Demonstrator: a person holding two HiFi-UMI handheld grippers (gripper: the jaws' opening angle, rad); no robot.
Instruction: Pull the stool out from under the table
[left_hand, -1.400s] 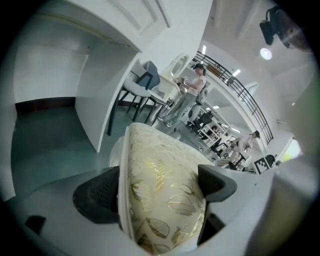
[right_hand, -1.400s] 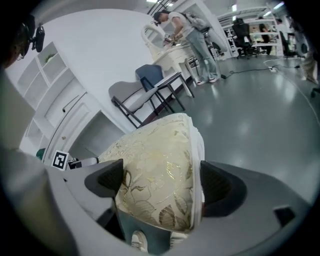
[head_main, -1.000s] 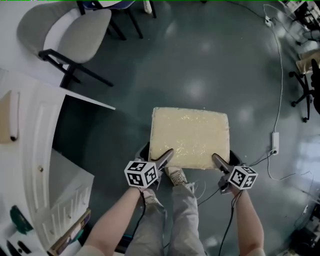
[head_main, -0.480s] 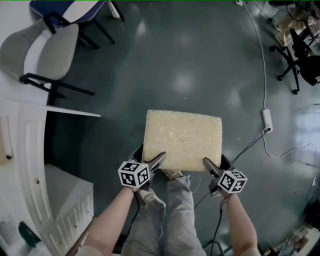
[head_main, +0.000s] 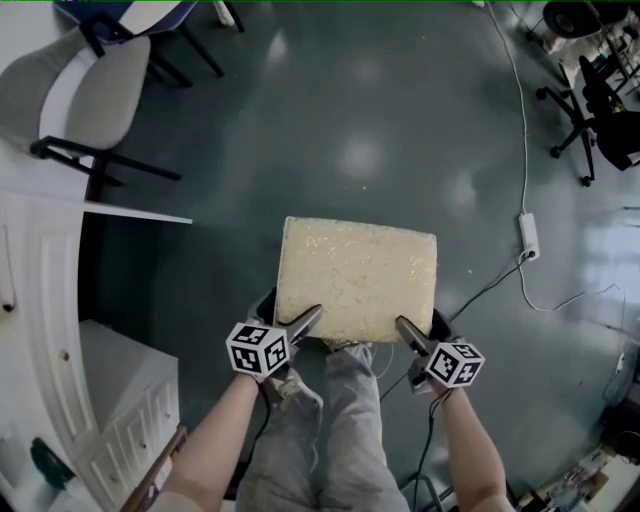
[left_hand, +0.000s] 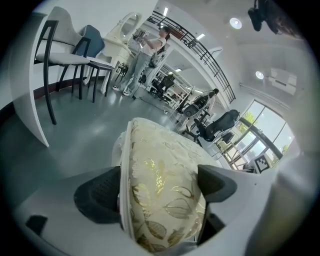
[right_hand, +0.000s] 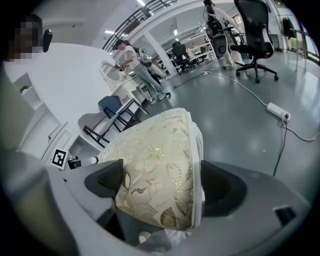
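On the grey floor (head_main: 380, 130), left tool (head_main: 308, 322) and right tool (head_main: 407, 333) clamp the cream stool (head_main: 357, 275).

Stool (head_main: 356, 275) right of table (head_main: 40, 260); chair (head_main: 95, 95) behind table

Bright, even indoor light. In the head view the glossy floor (head_main: 360, 160) shows pale glare patches at upper centre and right. Both gripper views bulge, with dark, blurred corners; ceiling lamps (left_hand: 235, 22) flare at the left one's upper right. Gold thread on the stool (left_hand: 160, 185) glints.
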